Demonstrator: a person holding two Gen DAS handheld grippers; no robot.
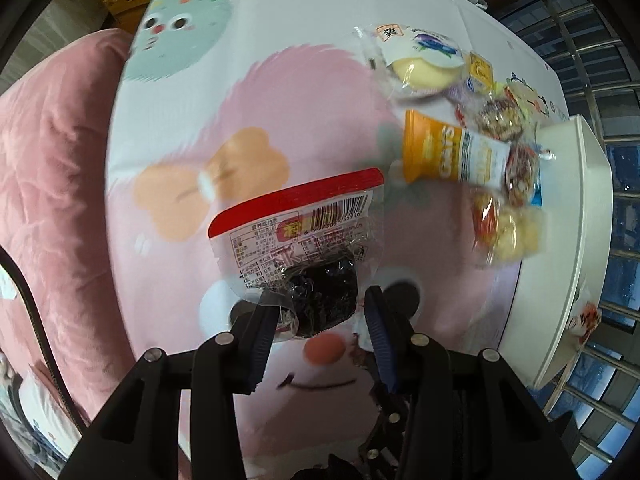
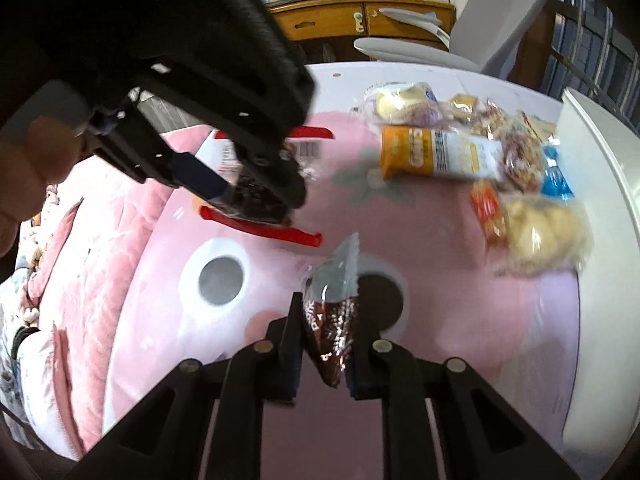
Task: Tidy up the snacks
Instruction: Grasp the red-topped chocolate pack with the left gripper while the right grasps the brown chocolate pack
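**Snacks lifted in both grippers, and either one could slip**

Both tools are loaded at once. The left gripper (image 1: 320, 312) has its jaws closed on a red-edged clear packet (image 1: 298, 236) with a dark lump inside; the pads grip the lump end and the printed end with the barcode sticks out beyond the fingertips. The right gripper (image 2: 326, 344) is clamped tight on a small brown foil packet (image 2: 332, 320), pinched low down so that its crimped top pokes free above the jaws. Both packets seem clear of the cartoon tablecloth (image 1: 248, 92).

Everything else sits in a loose heap toward the far side: a cream bun in a clear wrapper (image 1: 416, 66), an orange and white packet (image 1: 452, 152), a bag of pale puffs (image 1: 508, 232) and several smaller sweets I can't tell apart. Just beside the heap is a white box (image 1: 592, 200), which I take to be where they're meant to go.

My worries: the left grip is on slippery film around a rounded lump, so a quick swing could squeeze it out. The overhanging end could also catch the box's rim. In the right wrist view the left tool hangs close over the right one, so two loaded grippers heading for one box may knock together. A low pass could drag the heap.
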